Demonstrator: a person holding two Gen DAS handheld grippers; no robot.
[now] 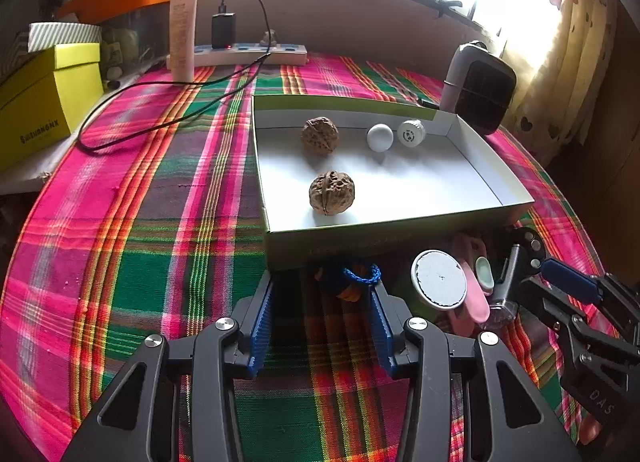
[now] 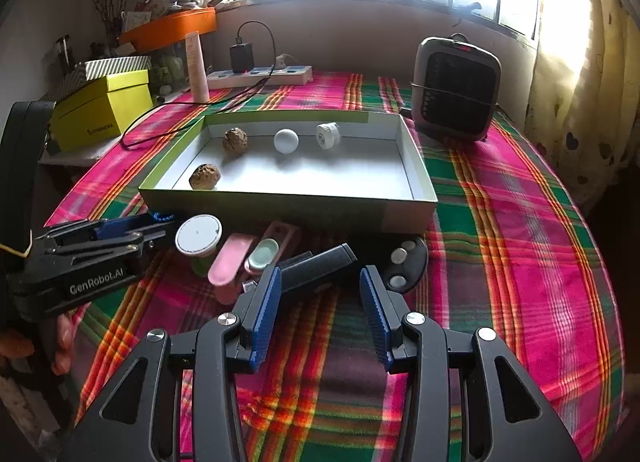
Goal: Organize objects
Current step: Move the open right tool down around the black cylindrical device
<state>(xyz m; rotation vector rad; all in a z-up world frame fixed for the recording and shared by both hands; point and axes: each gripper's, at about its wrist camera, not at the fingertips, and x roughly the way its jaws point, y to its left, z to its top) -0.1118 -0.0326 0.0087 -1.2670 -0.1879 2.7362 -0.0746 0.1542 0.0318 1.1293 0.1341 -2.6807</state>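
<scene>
Plaid-covered counter (image 2: 500,221), shallow box (image 2: 416,165) mid-frame holding two walnuts.
Left tongs (image 1: 322,294) and right tongs (image 2: 320,286) both apart, gripping nothing.

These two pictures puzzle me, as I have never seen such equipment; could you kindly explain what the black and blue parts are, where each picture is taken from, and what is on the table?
There is no robot here. A person holds a hand-held gripper in each hand, each with a camera looking along its two blue fingers. One picture is from the left hand-held gripper, the other from the right hand-held gripper; each also shows the other from the side.

Both stand open and hold nothing.

On the plaid tablecloth lies a shallow box holding two walnuts, a white ball and a small white cap. In front of it lie loose items: a white-lidded jar, pink pieces, a black bar and a blue cord. Behind stand a heater and a power strip.
</scene>
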